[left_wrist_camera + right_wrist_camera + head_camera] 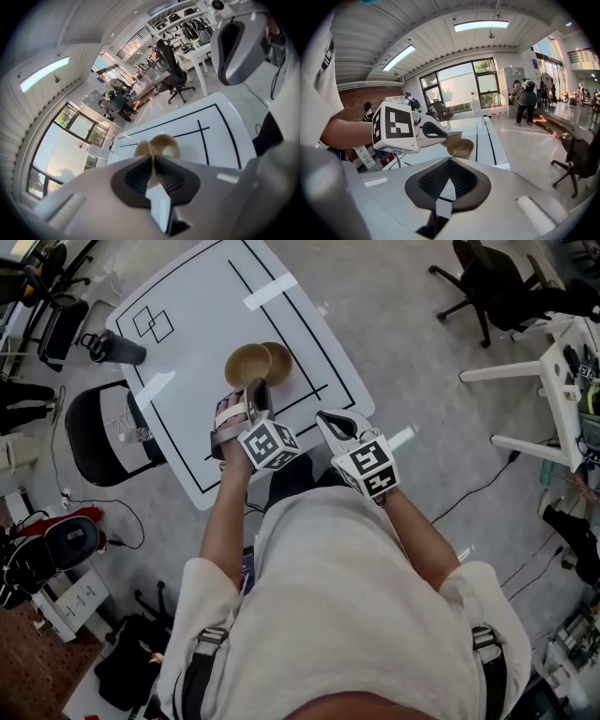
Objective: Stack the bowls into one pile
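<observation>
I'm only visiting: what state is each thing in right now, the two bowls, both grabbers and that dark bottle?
Left tan round bowl: upright, gripped by its rim, overlapping the other bowl's edge.
Right tan round bowl: upright on the white table, empty, not held.
Left gripper: shut on the left bowl's rim.
Right gripper: shut, holding nothing, short of the bowls.
Dark bottle: lying on its side on the table.

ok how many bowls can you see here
2. The left bowl is pinched by its rim in the left claw. The right bowl sits against it on the white table. Any bowl nested inside wouldn't show.
</observation>
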